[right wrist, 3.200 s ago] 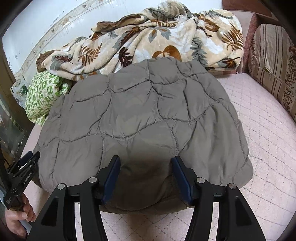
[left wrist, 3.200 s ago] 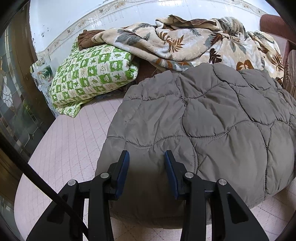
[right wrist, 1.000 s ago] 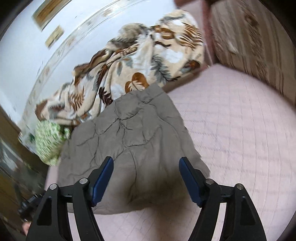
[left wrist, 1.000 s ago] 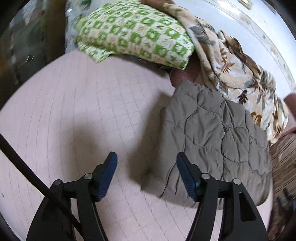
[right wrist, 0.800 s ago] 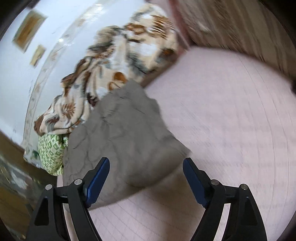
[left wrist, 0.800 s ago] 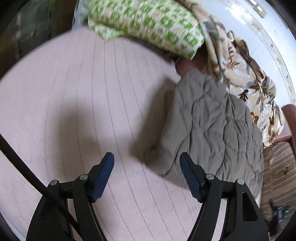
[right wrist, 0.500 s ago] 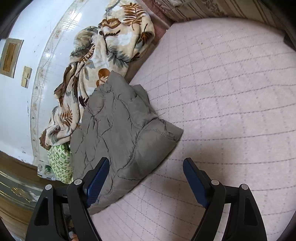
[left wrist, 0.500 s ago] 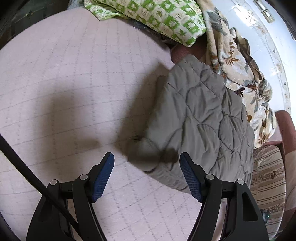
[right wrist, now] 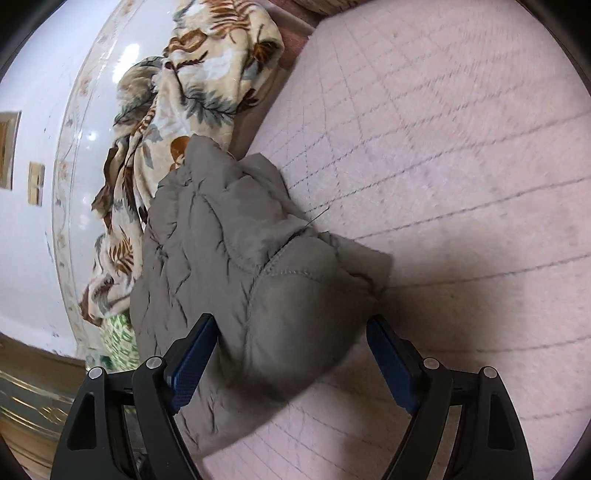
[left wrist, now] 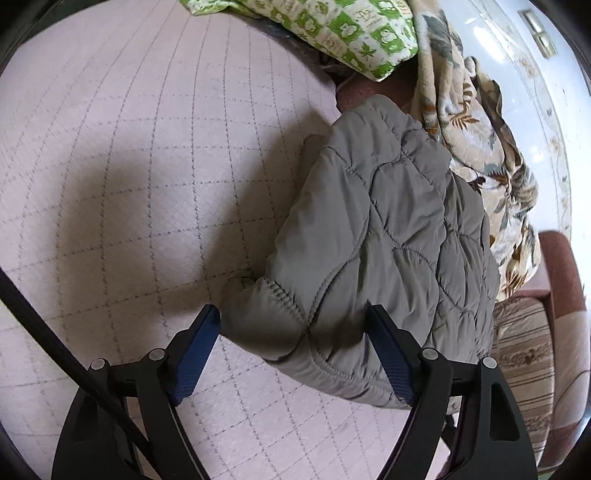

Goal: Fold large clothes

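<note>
A grey quilted jacket [left wrist: 388, 236] lies folded in a thick bundle on the pink quilted bed cover [left wrist: 129, 166]. My left gripper [left wrist: 295, 350] is wide open, its blue-padded fingers on either side of the bundle's near left corner. In the right wrist view the same jacket [right wrist: 240, 266] lies on the cover [right wrist: 461, 147]. My right gripper [right wrist: 291, 358] is wide open, its fingers astride the bundle's near right corner. Neither gripper holds the cloth.
A green-and-white patterned pillow [left wrist: 332, 26] and a cream leaf-print blanket [left wrist: 491, 155] lie behind the jacket against the white wall. A striped cushion [left wrist: 524, 369] and a brown sofa arm [left wrist: 561, 266] stand at the right. The blanket [right wrist: 192, 74] also shows in the right wrist view.
Both grippers have swung outward to the bundle's two near corners and moved in close, jaws opened wider. The jacket itself has stayed in place.
</note>
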